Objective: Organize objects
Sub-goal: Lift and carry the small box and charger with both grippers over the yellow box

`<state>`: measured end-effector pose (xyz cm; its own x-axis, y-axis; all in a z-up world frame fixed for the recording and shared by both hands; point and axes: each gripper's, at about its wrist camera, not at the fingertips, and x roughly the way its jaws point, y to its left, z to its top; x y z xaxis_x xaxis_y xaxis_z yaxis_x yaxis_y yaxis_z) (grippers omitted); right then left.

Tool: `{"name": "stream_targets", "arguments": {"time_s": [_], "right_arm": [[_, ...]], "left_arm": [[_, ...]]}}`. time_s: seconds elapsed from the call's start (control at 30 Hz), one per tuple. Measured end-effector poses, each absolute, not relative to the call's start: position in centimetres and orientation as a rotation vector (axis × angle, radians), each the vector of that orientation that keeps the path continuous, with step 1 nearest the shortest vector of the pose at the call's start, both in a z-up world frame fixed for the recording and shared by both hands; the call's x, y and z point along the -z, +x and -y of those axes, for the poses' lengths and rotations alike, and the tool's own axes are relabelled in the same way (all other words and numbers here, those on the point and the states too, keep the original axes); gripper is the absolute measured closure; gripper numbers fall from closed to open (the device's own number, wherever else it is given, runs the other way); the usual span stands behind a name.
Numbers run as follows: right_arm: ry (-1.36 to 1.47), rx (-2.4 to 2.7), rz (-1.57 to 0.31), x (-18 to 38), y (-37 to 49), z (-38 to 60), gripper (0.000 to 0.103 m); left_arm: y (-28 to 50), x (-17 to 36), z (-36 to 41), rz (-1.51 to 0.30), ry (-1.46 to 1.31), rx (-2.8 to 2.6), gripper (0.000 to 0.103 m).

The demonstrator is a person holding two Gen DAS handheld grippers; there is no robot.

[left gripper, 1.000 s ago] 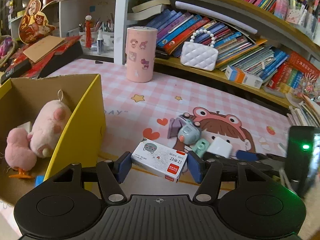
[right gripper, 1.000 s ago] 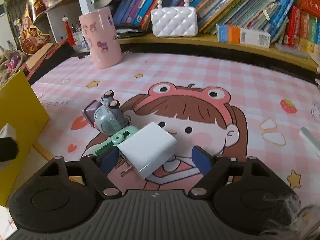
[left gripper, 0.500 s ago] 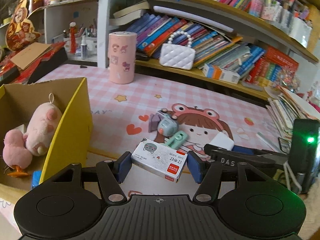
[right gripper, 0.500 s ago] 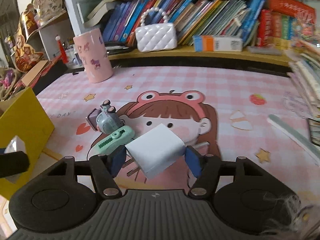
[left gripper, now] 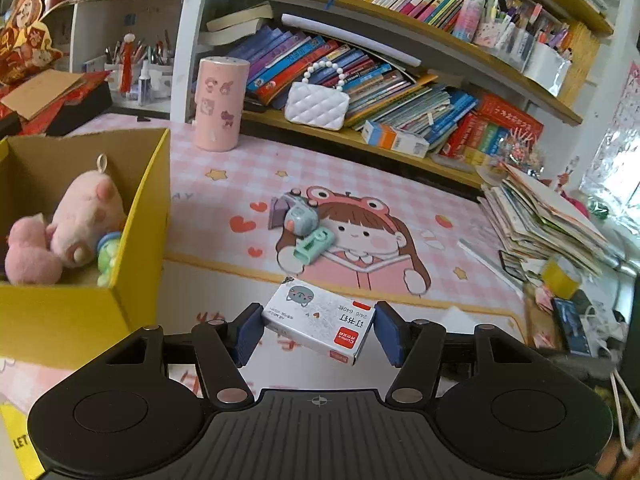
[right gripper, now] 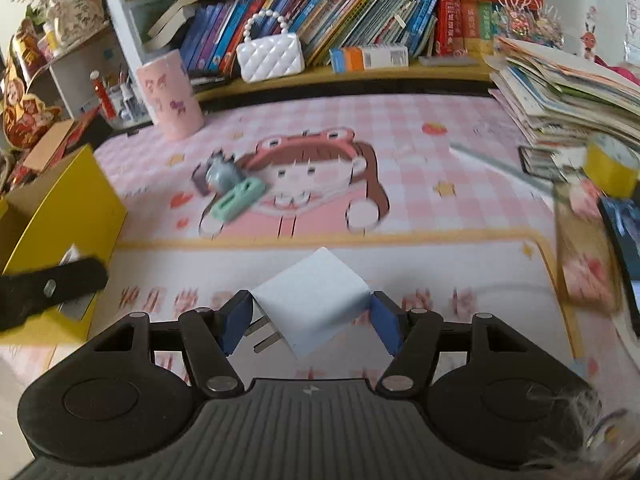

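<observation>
left gripper [left gripper: 318, 330] clamps the staple box [left gripper: 320, 320] and right gripper [right gripper: 310, 322] the white charger [right gripper: 310, 306] by its corners, both lifted beside the yellow box [left gripper: 140, 216]; charger may twist out.

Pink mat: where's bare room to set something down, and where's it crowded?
Free: the mat between the pink cylinder and the paper stack; also its near strip. Crowded: the mint stapler and grey toy cluster mid-mat, the mat's cluttered right edge, and the yellow box holding plush toys.
</observation>
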<state>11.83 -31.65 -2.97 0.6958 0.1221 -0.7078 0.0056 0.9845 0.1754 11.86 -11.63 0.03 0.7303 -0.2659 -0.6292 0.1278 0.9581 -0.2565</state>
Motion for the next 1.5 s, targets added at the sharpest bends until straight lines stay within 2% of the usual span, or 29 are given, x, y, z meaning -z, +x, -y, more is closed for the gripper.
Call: {"name": "stream_targets", "arguments": {"time_s": [0.43, 0.8, 1.5], "right_arm": [[0.129, -0.068, -0.824, 2.5, 5.6, 26.0, 0.041], [0.059, -0.226, -0.854, 2.7, 1.2, 17.2, 0.041], [-0.027, -0.389, -0.744, 0.2, -1.7, 5.9, 0.041]], "left_arm": [[6.9, 0.3, 6.2, -0.719, -0.241, 0.242, 0.044], [0.6, 0.5, -3.1, -0.712, -0.303, 0.082, 0.044], [-5.7, -1.7, -14.0, -0.589, -0.357, -0.090, 0.044]]}}
